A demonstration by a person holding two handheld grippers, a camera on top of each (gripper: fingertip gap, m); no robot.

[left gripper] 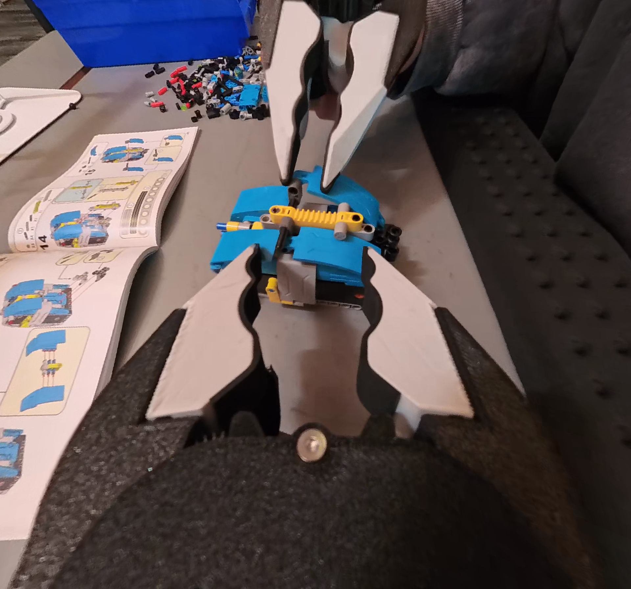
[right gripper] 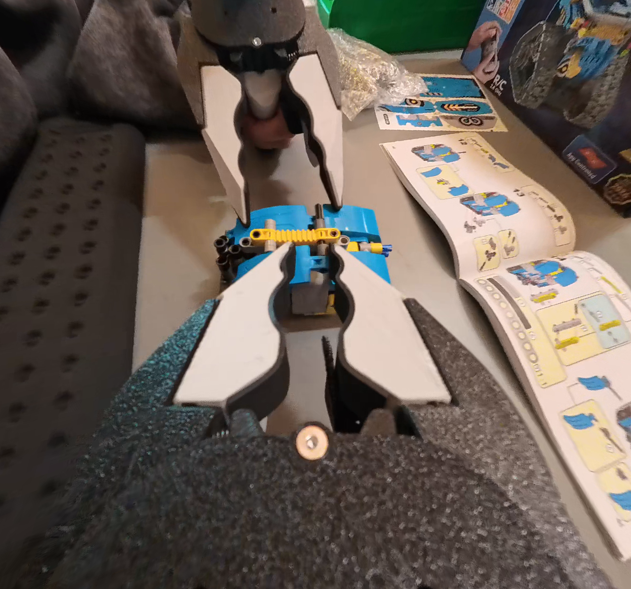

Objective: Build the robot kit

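A blue brick-built model (left gripper: 327, 248) with a yellow toothed rack (left gripper: 316, 219) on top sits on the grey table (left gripper: 222, 162). My left gripper (left gripper: 311, 249) has wide jaws that clamp the sides of the model's near end; it also shows in the right wrist view (right gripper: 290, 214). My right gripper (right gripper: 311, 247) reaches in from the opposite end with its jaws narrowly apart. Its tips rest on the model (right gripper: 280, 217), with a dark axle (right gripper: 320, 231) between them. It also shows in the left wrist view (left gripper: 307, 185).
A blue bin (left gripper: 136, 16) and a pile of loose small parts (left gripper: 211, 91) lie beyond the model. An open instruction booklet (left gripper: 85, 231) (right gripper: 512, 265) lies beside it. A green bin (right gripper: 392, 2), a plastic bag (right gripper: 368, 70), a sticker sheet (right gripper: 440, 104) and the kit box (right gripper: 563, 60) stand nearby. A dark sofa (left gripper: 546, 231) borders the table. My left and right fingertips are right by each other. Left tips and right tips are each some 15 cm from the dark sofa (left gripper: 546, 231). My right wrist view (right gripper: 36, 336) looks at it from another angle.
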